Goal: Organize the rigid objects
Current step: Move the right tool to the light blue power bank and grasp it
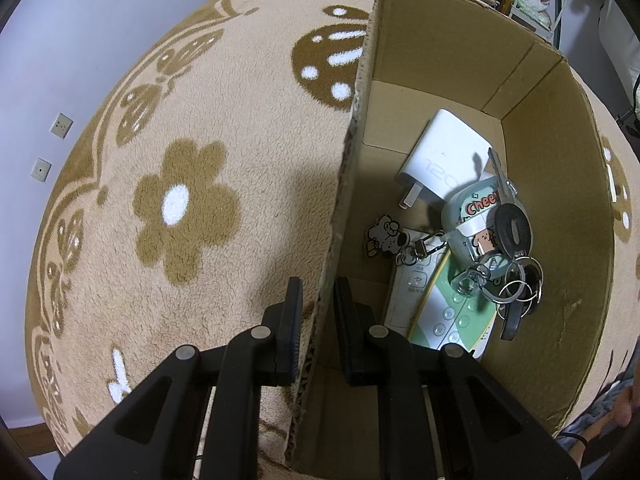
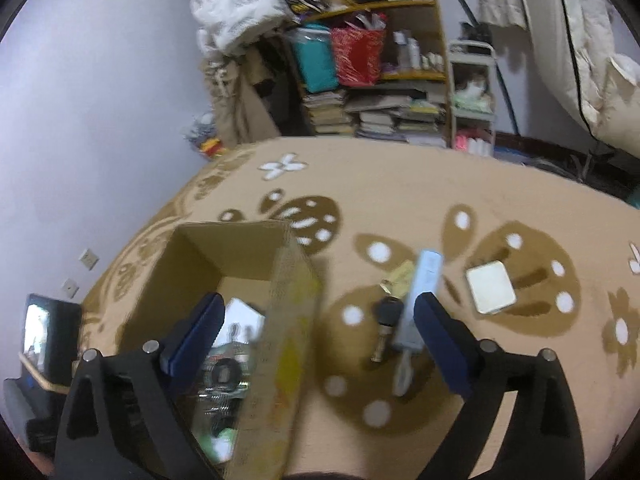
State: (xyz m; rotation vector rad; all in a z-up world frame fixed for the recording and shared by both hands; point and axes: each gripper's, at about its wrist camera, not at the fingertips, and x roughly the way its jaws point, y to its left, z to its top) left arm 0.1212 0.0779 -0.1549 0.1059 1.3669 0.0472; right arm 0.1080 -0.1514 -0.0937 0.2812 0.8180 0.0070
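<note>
A tan rug (image 2: pixel 420 184) with brown flowers and white dots is covering the floor. Pale lilac walls (image 2: pixel 100 100) are carrying two outlets (image 1: pixel 61 125). A wooden shelf (image 2: pixel 384 76) is holding bags and stacked books beside a white cart (image 2: pixel 472 92), and a white puffy jacket (image 2: pixel 236 4) is hanging nearby.

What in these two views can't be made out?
- Left wrist view: the remotes lie under the keys, their labels too small to read.
- Right wrist view: motion blur smears the box wall and contents; the pale square on the rug can't be identified.
</note>
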